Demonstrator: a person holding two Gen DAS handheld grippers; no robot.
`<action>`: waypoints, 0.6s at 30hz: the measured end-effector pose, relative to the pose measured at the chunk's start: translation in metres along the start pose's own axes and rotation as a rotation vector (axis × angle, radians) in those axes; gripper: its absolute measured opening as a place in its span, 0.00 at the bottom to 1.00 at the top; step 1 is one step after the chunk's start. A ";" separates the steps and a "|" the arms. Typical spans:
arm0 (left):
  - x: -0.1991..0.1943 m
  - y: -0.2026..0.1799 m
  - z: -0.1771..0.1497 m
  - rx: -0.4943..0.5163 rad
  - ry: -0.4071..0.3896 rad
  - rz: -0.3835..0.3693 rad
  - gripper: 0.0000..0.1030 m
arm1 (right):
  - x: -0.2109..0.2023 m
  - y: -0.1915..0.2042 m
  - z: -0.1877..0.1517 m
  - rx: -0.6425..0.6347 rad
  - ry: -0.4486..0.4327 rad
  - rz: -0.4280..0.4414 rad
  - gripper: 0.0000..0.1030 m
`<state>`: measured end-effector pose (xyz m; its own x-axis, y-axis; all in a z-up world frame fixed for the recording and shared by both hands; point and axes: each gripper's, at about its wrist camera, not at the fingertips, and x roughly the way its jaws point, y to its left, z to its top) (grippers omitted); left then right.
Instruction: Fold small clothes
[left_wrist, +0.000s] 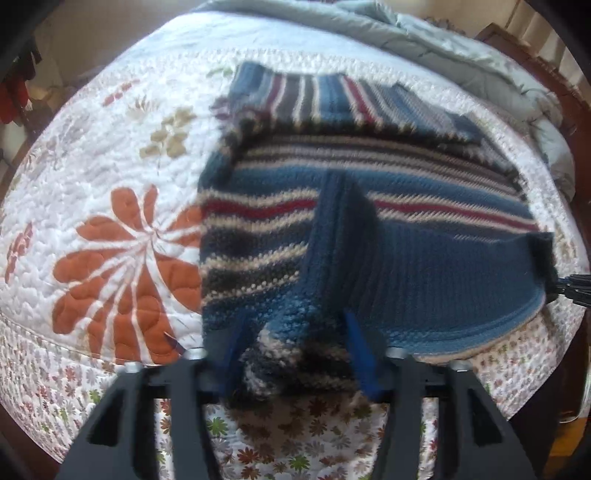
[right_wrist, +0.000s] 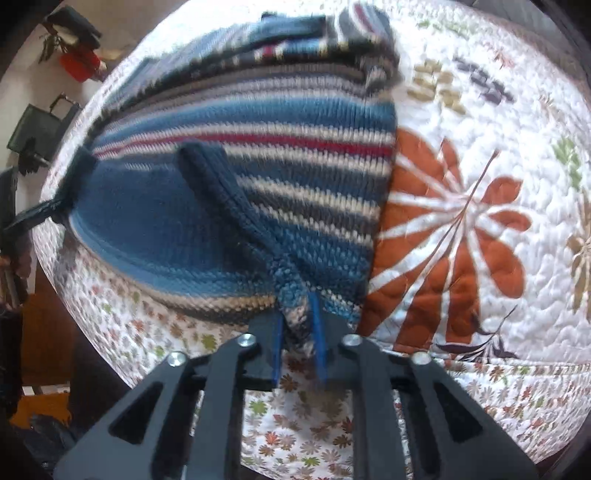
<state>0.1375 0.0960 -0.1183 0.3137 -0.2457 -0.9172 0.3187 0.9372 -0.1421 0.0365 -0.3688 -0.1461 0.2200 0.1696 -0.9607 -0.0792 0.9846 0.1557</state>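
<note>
Spread over a bed, a white quilted bedspread with orange flowers carries a blue striped knitted sweater, partly folded. Its near edge is pinched in a bunched ridge by the left hand-held gripper, jaws moderately apart, and likewise by the right hand-held gripper, jaws nearly closed.

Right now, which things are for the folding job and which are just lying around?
For the job:
striped sweater
left claw, pinching its near edge
right claw, pinching its near edge too

Just lying around:
flowered quilt under it (the work surface)
grey blanket bunched behind
red thing beside the bed
</note>
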 end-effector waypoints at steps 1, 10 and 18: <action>-0.006 0.001 0.002 0.001 -0.017 -0.005 0.72 | -0.007 0.001 0.003 -0.003 -0.020 0.010 0.46; 0.011 -0.009 0.041 0.034 0.012 -0.024 0.75 | -0.014 0.030 0.049 -0.111 -0.067 0.047 0.58; 0.031 -0.027 0.049 0.103 0.057 -0.009 0.75 | 0.018 0.048 0.063 -0.171 0.005 0.018 0.44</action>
<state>0.1820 0.0514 -0.1245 0.2598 -0.2372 -0.9361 0.4125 0.9037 -0.1145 0.0978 -0.3162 -0.1411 0.2121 0.1869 -0.9592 -0.2477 0.9598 0.1322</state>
